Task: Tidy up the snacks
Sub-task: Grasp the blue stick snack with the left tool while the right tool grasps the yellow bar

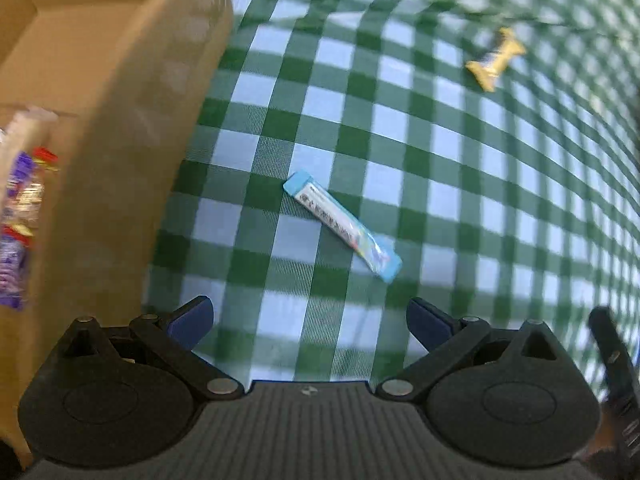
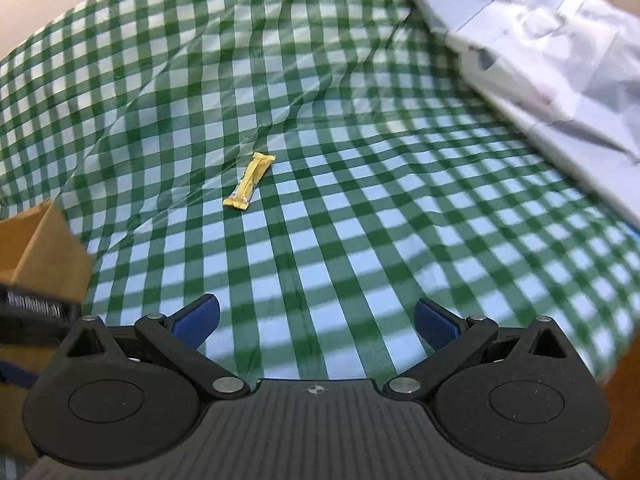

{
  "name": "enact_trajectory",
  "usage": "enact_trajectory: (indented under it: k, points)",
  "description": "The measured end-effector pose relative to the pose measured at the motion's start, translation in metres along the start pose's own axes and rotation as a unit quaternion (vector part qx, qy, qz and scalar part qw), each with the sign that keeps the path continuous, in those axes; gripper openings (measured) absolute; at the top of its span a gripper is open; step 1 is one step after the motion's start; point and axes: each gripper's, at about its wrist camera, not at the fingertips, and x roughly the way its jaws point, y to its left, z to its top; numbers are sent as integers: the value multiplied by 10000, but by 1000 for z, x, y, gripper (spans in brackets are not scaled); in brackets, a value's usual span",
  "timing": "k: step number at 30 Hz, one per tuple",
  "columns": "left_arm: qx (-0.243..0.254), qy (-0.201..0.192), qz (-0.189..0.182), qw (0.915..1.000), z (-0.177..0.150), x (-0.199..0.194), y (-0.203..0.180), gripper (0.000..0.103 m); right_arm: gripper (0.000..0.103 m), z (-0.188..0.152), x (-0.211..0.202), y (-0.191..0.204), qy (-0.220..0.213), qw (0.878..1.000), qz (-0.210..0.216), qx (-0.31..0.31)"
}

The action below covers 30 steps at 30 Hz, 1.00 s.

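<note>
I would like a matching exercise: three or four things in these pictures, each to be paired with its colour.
Things:
1. snack stick
2. snack bar
3. box
4. tablecloth

Colours:
a. brown
b. green and white checks
c. light blue
d. yellow

Pairs: 1-c, 2-d, 3-a, 4-b

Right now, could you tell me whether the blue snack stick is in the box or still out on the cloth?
Out. The blue stick lies flat on the checked cloth, right of the cardboard box, untouched.
</note>
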Motion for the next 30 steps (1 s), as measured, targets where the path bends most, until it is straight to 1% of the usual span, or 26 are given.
enact_trajectory:
  k: [4,6,8,10,13,15,17,18,19,20,21,22,23,24,25,26,28,30]
  points:
    - [-356,271,141,9989,22,37,-2,103,102,35,81,-5,252,9989,358,179]
    - [-485,375,165,9980,30,50,-2,103,102,51,118,-1,264,9981,526,198]
    - [-586,477,200,9969,36,61,-4,103,102,65,155,7,230,9978,618,67]
    - [-651,541,304,9959,40,66,-7,103,102,78,193,17,196,9976,664,-24]
    - [-789,551,359,9947,47,68,-10,103,102,95,241,29,327,9965,771,44]
    - [-832,553,354,9944,52,68,-12,103,102,104,264,37,356,9964,756,163]
    - [-763,492,369,9952,53,67,-15,103,102,109,281,44,355,9959,773,295]
    - [-669,402,395,9962,51,65,-18,97,102,110,287,47,335,9958,779,343]
    - [-569,314,443,9969,49,61,-18,86,103,111,292,52,275,9965,733,279]
    - [-485,196,467,9975,46,56,-19,79,95,109,294,58,171,9976,664,42]
    - [-433,31,391,9983,43,49,-17,55,81,107,294,65,114,9976,575,-358]
    - [-385,-88,301,9988,41,44,-14,21,41,104,292,69,2,9960,502,-740]
    - [-357,-122,148,9992,41,40,-10,13,25,100,288,71,-59,9938,489,-993]
    - [-381,-54,-72,9992,42,39,-5,3,25,97,282,67,-9,9934,518,-1027]
    - [-394,-2,-149,9991,42,38,0,3,25,95,275,61,68,9943,548,-913]
    - [-359,-45,-120,9993,40,35,2,3,25,92,267,54,126,9951,565,-797]
    - [-192,-243,-63,9995,34,26,5,3,25,80,243,40,162,9960,581,-657]
    - [2,-383,-152,9992,24,12,8,3,25,66,218,27,215,9968,527,-560]
